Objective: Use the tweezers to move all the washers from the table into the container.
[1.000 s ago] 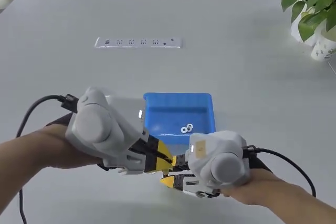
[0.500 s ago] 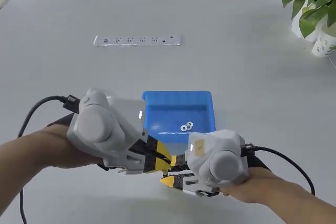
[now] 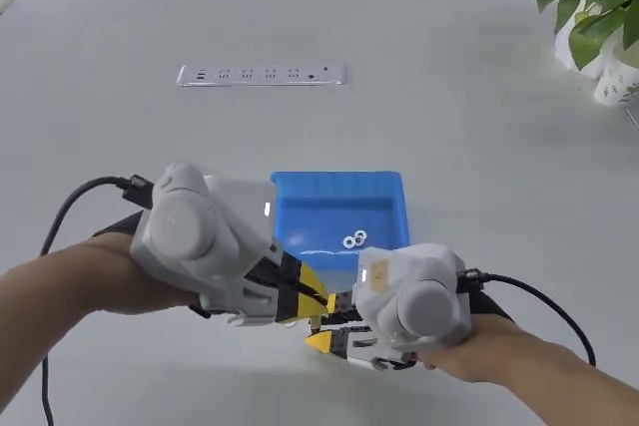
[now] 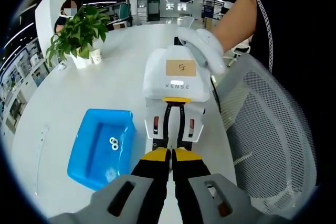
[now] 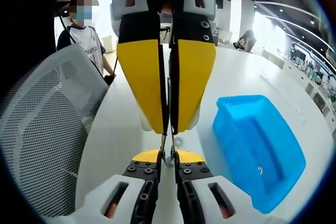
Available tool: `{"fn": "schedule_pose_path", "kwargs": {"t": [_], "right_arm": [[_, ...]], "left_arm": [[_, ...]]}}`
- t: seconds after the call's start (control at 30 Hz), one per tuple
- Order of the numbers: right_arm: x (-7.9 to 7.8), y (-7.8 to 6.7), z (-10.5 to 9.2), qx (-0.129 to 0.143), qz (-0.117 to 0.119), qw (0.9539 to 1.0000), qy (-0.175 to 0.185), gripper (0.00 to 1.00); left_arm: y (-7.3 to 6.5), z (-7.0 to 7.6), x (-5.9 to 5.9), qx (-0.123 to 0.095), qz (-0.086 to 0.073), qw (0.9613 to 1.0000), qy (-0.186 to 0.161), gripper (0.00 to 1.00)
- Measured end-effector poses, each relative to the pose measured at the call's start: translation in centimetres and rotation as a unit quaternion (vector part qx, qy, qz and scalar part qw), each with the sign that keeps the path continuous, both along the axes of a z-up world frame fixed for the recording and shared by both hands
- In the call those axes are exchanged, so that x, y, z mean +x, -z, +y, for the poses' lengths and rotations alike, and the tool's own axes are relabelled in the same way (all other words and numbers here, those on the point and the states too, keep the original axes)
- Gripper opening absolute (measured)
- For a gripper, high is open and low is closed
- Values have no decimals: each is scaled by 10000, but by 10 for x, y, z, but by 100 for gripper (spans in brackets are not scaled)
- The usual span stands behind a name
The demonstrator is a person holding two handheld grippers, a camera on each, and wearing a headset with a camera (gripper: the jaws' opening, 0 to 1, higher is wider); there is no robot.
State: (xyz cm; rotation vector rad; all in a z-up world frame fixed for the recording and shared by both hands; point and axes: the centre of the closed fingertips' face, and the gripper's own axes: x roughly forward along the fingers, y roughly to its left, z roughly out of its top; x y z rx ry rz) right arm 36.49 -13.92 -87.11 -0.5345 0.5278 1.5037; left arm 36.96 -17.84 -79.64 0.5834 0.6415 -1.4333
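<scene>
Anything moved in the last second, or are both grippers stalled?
Nothing visibly changed; only the camera shifted slightly. The left gripper and right gripper stay tip to tip, jaws closed, beside the blue container, with the tweezers between the right gripper's jaws. Two washers remain in the container.

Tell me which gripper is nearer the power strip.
Left. The left gripper lies toward the person from the power strip, roughly in line with it; the right gripper lies further right and even closer to the person.

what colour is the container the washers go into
The container is plain blue, clearest in the head view.
</scene>
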Motion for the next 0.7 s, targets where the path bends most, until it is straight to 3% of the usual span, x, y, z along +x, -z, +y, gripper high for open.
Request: {"fn": "schedule_pose_path", "kwargs": {"t": [0.7], "right_arm": [[0, 0, 0, -9, 60, 9999, 89, 10]], "left_arm": [[0, 0, -1, 39, 41, 10000, 18, 5]]}}
